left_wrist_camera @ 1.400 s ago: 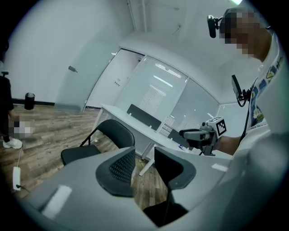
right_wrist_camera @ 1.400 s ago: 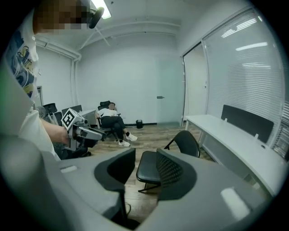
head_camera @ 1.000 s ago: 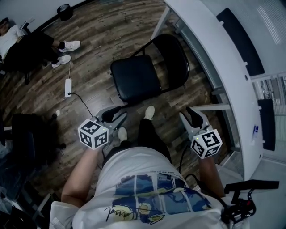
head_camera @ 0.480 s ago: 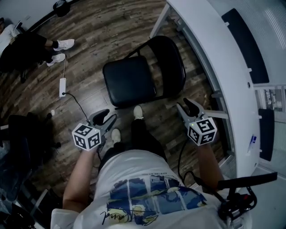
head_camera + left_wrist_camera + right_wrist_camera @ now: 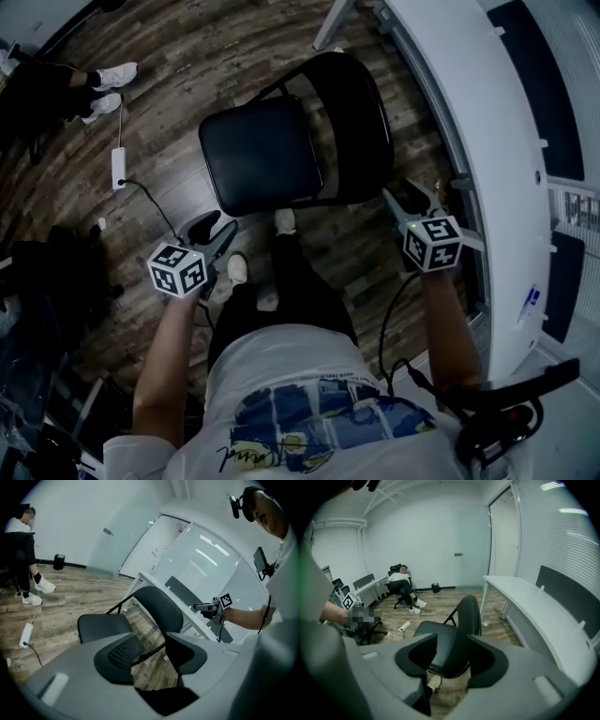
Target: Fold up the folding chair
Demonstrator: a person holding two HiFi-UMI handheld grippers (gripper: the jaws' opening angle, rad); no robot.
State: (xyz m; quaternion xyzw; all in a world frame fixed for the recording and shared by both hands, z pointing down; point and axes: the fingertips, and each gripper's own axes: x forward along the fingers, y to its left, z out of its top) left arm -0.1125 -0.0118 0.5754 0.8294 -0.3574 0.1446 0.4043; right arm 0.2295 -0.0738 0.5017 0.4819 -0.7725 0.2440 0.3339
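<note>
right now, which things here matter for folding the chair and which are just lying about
For the job: folding chair; left gripper, right gripper, both jaws just opening, empty.
Lying about: power strip, white desk, seated person.

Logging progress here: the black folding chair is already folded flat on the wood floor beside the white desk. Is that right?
No. The folding chair is open, not folded: the head view shows its seat level in front of the backrest. It does stand on the wood floor beside the white desk.
</note>
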